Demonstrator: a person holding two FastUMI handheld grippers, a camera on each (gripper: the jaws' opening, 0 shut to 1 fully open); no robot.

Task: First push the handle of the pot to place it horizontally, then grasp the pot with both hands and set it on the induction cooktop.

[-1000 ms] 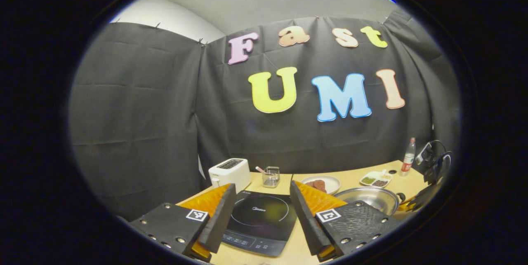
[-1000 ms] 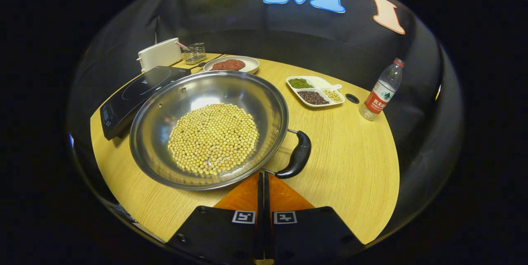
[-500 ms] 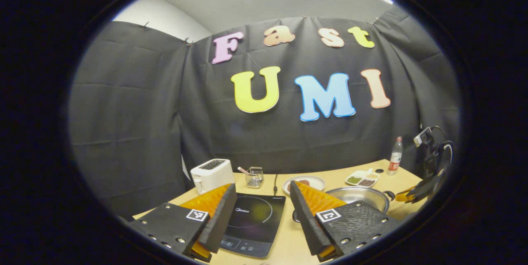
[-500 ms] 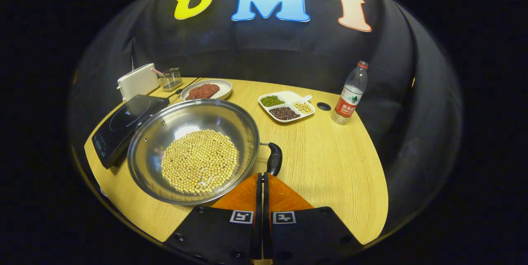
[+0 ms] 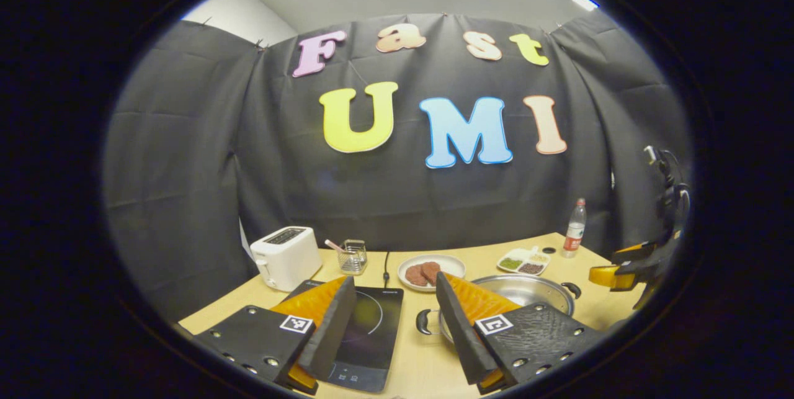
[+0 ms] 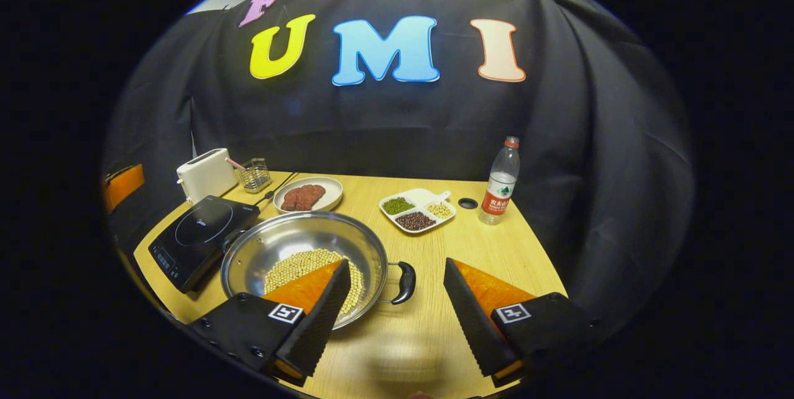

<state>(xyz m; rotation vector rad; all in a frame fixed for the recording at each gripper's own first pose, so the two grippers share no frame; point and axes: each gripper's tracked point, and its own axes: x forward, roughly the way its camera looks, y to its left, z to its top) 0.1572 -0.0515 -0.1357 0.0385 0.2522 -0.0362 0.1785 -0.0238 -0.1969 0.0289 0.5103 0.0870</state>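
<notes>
Round stainless-steel pot [image 6: 304, 256] of yellow beans is set on the wooden table [image 6: 496, 250], just right of the black induction cooktop [image 6: 201, 231]; black loop handles [image 6: 404, 282] are turned sideways for a two-sided grasp. Right gripper [image 6: 394, 312] and left gripper [image 5: 391, 324] are held spread wide, nothing gripped, apparently readied for the handles.

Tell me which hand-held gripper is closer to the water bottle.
Right. The right hand-held gripper is open above the table's right part, the water bottle beyond it. The left hand-held gripper is over by the cooktop, farther away.

Left gripper [image 5: 391, 318] is held level above the table, fingers spread wide apart. Right gripper [image 6: 394, 306] is held likewise, fingers parted wide, nothing gripped between them.
</notes>
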